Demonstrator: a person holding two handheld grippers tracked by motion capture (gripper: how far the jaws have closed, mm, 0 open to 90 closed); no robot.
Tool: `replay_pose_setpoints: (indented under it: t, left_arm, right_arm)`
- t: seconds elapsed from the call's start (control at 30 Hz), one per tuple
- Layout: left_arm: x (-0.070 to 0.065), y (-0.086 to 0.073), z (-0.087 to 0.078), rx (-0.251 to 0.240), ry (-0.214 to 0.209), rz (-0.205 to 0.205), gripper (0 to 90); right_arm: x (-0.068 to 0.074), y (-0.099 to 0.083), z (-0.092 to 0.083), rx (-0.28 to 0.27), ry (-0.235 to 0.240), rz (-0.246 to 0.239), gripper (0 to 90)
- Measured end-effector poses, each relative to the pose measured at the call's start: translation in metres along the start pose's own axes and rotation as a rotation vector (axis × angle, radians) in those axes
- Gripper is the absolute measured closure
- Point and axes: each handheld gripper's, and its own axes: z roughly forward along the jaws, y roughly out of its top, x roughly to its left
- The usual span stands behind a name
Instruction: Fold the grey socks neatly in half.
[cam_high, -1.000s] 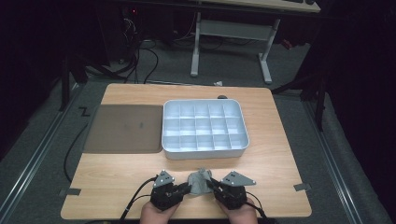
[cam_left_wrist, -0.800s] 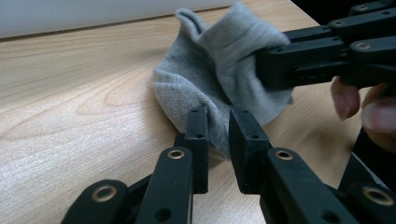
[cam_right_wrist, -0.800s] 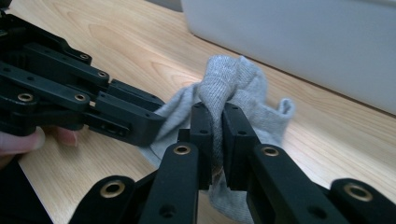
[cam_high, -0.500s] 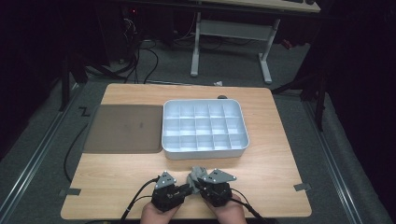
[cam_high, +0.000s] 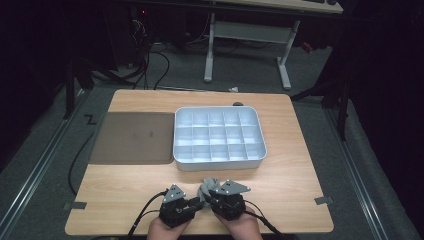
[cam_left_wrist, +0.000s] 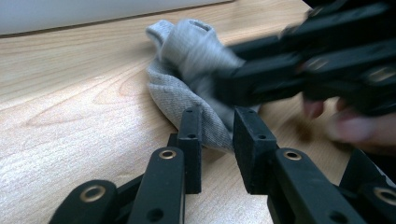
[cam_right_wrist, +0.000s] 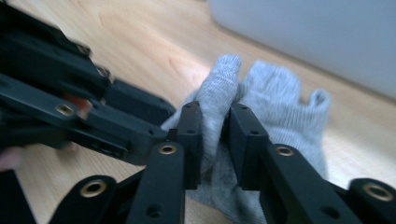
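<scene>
Lying on the wooden table (cam_high: 280, 180) near its front edge, a grey sock (cam_left_wrist: 187, 79) sits bunched between the two grippers, just in front of the white compartment tray (cam_high: 218, 162). The left gripper (cam_left_wrist: 212, 135) has just been opening; its jaws stand apart with the sock's edge between them, not pressed. The right gripper (cam_right_wrist: 215, 135), also just opening, has a fold of sock in its gap, and whether it pinches is unclear.
</scene>
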Motion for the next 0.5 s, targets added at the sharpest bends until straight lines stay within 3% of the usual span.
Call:
replay_pose_setpoints:
  t: [0.17, 0.27, 0.4, 0.5]
  left_arm:
    - [0.0, 0.0, 0.0, -0.002, 0.002, -0.002, 72.9]
    - [0.0, 0.0, 0.0, -0.006, 0.002, -0.002, 72.5]
    - [0.0, 0.001, -0.003, -0.017, -0.003, -0.005, 70.8]
    - [-0.002, 0.01, -0.012, -0.079, 0.006, 0.014, 68.2]
  right_arm:
    - [0.0, 0.007, -0.023, -0.07, -0.002, -0.001, 68.4]
    - [0.0, 0.006, -0.031, -0.08, -0.01, -0.016, 67.5]
    - [-0.002, 0.0, -0.028, -0.046, -0.028, -0.015, 68.1]
    - [-0.005, -0.01, -0.019, -0.014, -0.024, -0.001, 70.0]
